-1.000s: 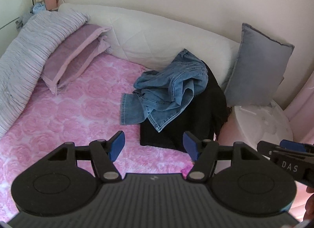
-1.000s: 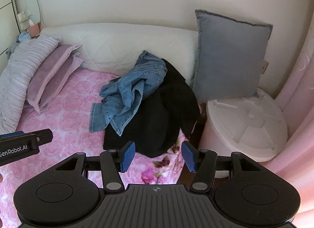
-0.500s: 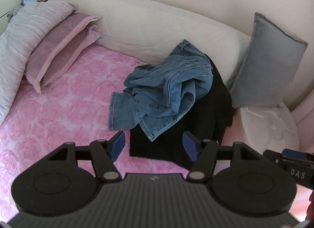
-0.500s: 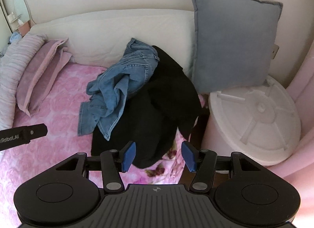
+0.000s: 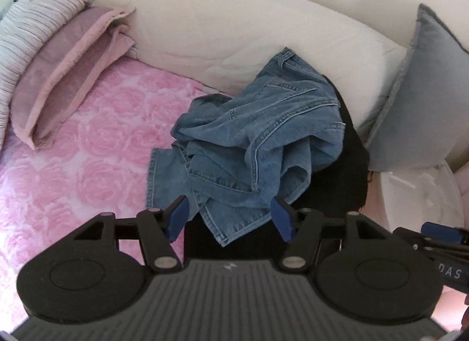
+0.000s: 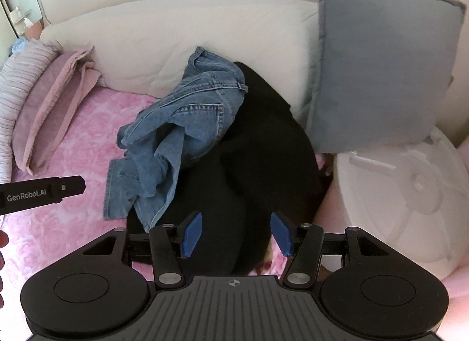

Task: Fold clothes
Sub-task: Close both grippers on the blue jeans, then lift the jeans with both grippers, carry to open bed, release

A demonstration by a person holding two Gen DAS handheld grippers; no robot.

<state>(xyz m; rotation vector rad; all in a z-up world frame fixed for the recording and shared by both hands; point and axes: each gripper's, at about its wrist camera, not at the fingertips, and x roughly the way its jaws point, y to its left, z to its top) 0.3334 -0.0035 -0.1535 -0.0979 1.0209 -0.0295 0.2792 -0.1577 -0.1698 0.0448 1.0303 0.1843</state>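
Two garments in the pile: crumpled blue jeans (image 5: 258,141) draped on top of a black garment (image 6: 258,165). Most of the black one is hidden in the left wrist view, just a dark strip on the right side and a bit under the jeans hem. It's so dark that I can't make out any folds or even what kind of clothing it is. The pile sits on the pink rose-pattern bed cover (image 5: 88,150), up against the long white bolster (image 5: 222,27) and close to the bed's right edge.

Left tool (image 5: 230,217) is wide open, gripping nothing, hovering over the low hem of the jeans. Right tool (image 6: 236,234) is also wide open and empty, over the near part of the black garment. Each tool pokes into the other's view at the edge, cut off by the frame.

Plenty of bare bed cover to the left of the pile. Right side is tight: a grey cushion (image 6: 381,68) stands against the wall and a white round lidded tub (image 6: 410,188) sits just past the bed edge.

Two mauve pillows (image 5: 64,77) stacked at the far left, next to a striped lilac blanket (image 5: 32,27) that's cut off by the frame.
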